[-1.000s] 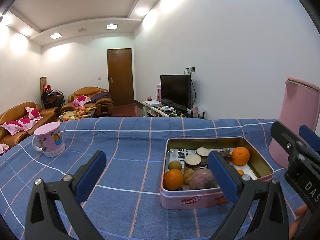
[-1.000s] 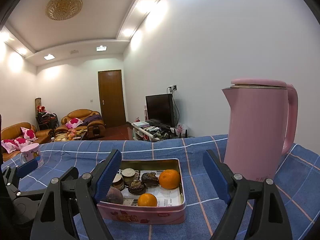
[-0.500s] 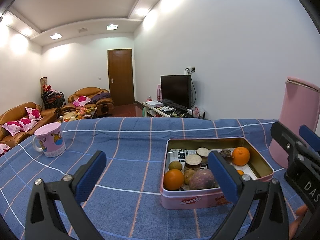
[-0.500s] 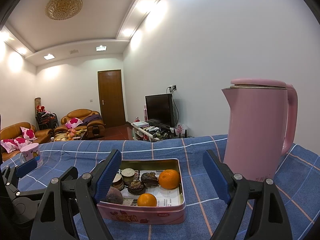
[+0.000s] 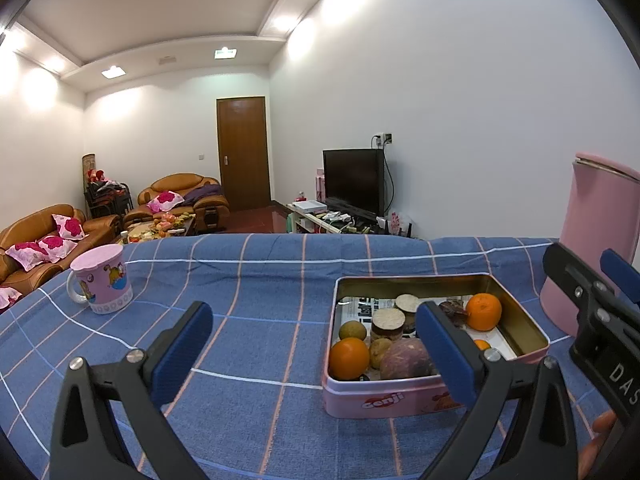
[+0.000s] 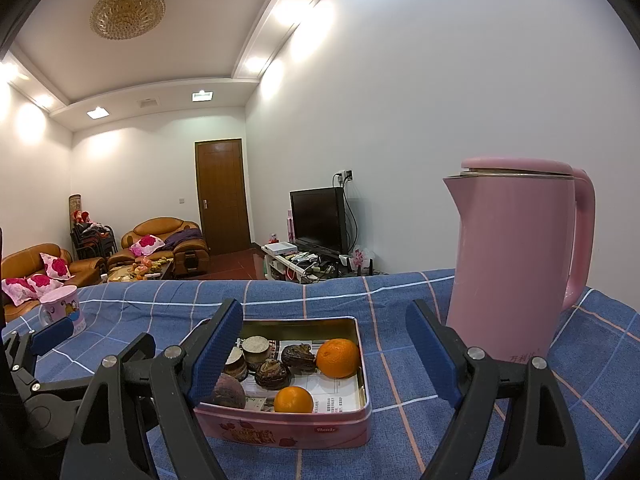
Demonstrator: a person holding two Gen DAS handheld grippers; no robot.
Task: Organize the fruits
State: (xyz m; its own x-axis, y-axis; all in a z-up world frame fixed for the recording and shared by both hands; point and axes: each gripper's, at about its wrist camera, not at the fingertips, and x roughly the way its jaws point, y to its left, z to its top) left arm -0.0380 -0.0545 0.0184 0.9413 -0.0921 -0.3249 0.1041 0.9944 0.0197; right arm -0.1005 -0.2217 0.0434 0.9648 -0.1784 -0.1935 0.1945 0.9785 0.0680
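Note:
A pink tin box (image 5: 520,354) (image 6: 362,380) sits on the blue checked tablecloth and holds oranges (image 5: 349,358) (image 6: 338,357), a purple round fruit (image 5: 404,364) (image 6: 228,394), small brown fruits (image 5: 352,330) and dark wrinkled ones (image 6: 273,374). My left gripper (image 5: 314,354) is open and empty, just left of and in front of the tin. My right gripper (image 6: 324,354) is open and empty, held in front of the tin. Each gripper shows at the edge of the other's view.
A tall pink kettle (image 6: 516,264) (image 5: 596,240) stands right of the tin. A pink cartoon mug (image 5: 102,280) (image 6: 64,312) stands at the far left of the table (image 5: 240,280). Sofas, a TV and a door lie beyond.

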